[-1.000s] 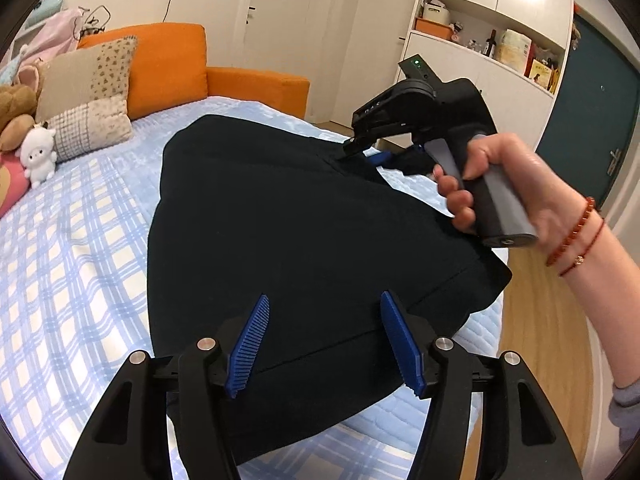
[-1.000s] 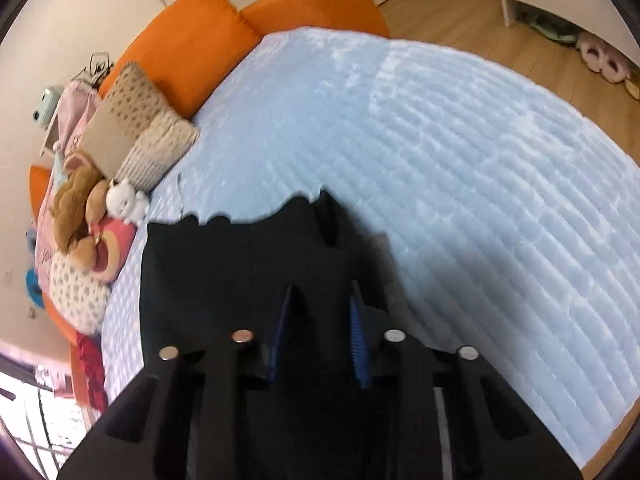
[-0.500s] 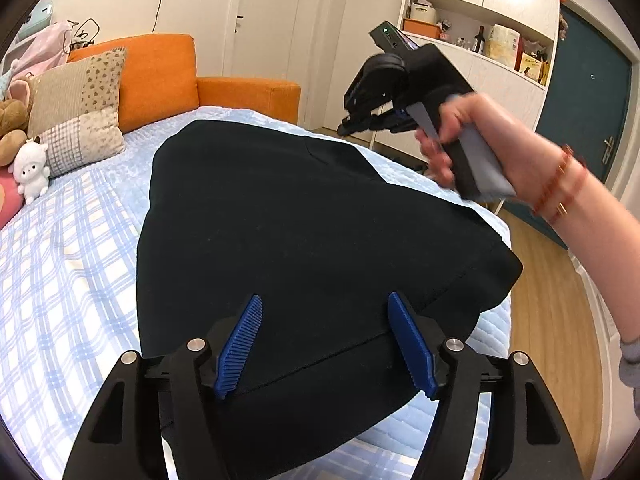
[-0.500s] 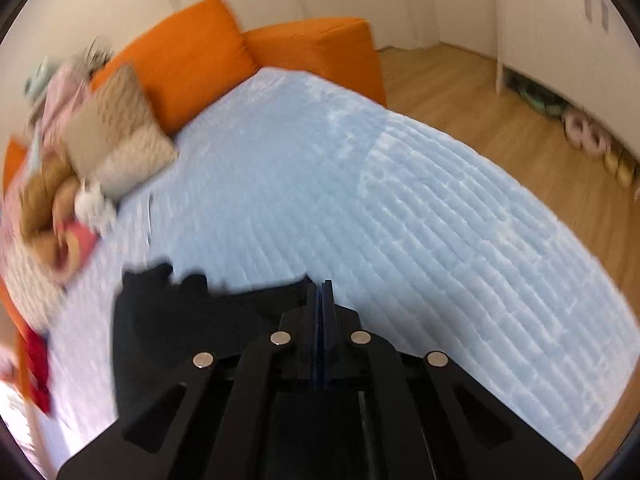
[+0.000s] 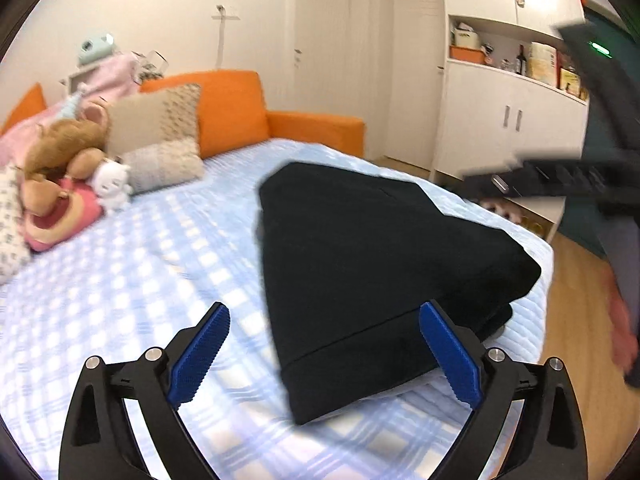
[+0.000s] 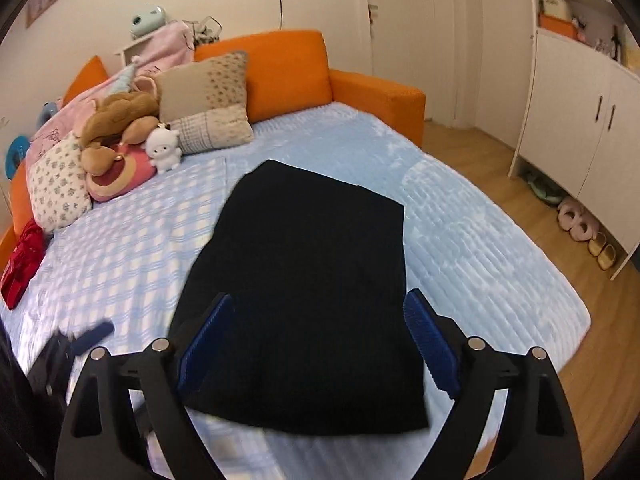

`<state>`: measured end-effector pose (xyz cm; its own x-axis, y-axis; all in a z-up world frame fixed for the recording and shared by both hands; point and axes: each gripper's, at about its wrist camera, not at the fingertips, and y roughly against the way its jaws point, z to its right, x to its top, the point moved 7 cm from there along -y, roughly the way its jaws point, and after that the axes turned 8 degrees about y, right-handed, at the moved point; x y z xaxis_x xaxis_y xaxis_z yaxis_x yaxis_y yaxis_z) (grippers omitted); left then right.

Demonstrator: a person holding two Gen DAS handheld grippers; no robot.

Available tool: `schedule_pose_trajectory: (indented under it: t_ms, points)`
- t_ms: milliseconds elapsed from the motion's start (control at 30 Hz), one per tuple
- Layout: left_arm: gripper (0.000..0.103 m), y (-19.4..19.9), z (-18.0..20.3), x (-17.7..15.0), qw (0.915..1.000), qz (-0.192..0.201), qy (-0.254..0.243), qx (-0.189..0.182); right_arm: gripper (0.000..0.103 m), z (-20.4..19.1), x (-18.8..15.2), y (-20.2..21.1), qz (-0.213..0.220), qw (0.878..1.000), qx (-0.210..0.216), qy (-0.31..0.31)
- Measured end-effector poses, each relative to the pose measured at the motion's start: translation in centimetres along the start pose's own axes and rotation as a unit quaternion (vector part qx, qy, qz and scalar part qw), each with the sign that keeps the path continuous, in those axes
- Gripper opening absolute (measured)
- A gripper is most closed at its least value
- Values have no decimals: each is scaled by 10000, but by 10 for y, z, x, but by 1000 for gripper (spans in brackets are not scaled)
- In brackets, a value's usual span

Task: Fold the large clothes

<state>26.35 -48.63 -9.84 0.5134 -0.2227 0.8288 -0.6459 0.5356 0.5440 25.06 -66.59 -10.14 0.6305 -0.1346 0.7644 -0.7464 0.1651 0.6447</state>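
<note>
Although the black garment (image 6: 308, 288) already lies folded into a compact, roughly rectangular stack on the blue checked bedcover (image 6: 120, 248), its near right corner sits close to the mattress edge, with wooden floor (image 6: 600, 360) just beyond. In the left wrist view that corner (image 5: 516, 276) looks thick, and a lower layer peeks out beneath the top one, so the layers seem not quite aligned. Neither tool holds the cloth: the left gripper (image 5: 324, 360) hangs above the near hem with its blue pads spread wide, and the right gripper (image 6: 316, 348) likewise stands wide apart over the near edge, nothing between its pads.

The main risk is that a further pinch catches only the top layer; lifting that alone would peel the stack open and undo the fold. A grab at the overhanging corner could drag the whole bundle toward the floor. Dark cloth against dark fingers, plus motion blur, makes the hem line hard to judge, so a pad could close on bedcover instead. The pillows (image 6: 208, 96) and plush toys (image 6: 132, 136) by the orange headboard (image 6: 280, 68) lie well apart and pose little hazard.
</note>
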Motion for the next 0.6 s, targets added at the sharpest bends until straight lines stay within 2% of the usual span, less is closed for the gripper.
schedule_pose_trajectory:
  t_ms: [133,233,300,400,600]
  points:
    - [100,24,-8,6,9988,389,-36,306,89,-21,-20,35,393,9988,-287,-32]
    - [100,42,-11,-2,9975,582,59,383,91,-42,-42,58,889,9947,-507,109]
    - [100,46,-10,-9,9974,580,127,417,91,-49,-54,65,1044,9919,-691,204]
    - [100,49,-7,-23,9975,556,209,393,92,-54,-77,78,1236,9897,-709,126]
    - [100,49,12,-53,9979,471,92,423,92,-46,-119,91,1251,9888,-808,-54]
